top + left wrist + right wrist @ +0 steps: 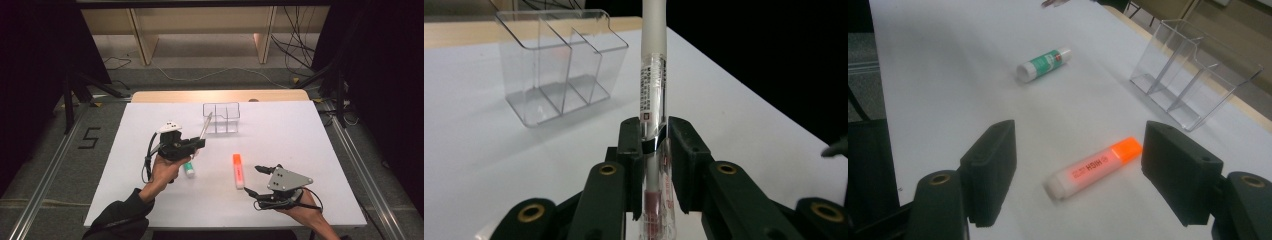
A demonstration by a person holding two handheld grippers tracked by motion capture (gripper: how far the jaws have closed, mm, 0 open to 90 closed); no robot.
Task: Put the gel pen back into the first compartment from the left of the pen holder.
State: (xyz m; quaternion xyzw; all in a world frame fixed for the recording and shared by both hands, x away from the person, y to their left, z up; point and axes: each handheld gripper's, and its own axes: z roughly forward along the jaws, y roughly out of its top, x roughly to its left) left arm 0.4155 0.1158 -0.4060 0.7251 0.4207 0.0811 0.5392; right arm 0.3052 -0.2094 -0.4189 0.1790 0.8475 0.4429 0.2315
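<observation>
The right gripper point(256, 180) sits at the near right of the white table point(280, 125), held low in the person's hand. Its jaws stand wide apart with nothing between the pads point(993, 170). No earlier position is described here.

Just beyond the right gripper lies an orange highlighter point(1094, 167), flat on the table, orange cap pointing away toward the far side. In the high view the highlighter point(238, 171) lies just left of the right gripper, not touching it.

Farther left, a green glue stick point(188, 168) lies flat on the table, just beside the left hand point(164, 170). In the right gripper view the glue stick point(1043, 64) lies well beyond the highlighter.

The left gripper point(655, 131) is raised above the table at centre left. Its jaws are clamped on a pen point(653, 100), which points out past the fingertips.

At the far centre stands a clear plastic organizer point(221, 118) with three compartments, upright. The pen tip point(207, 121) is near its left wall.
</observation>
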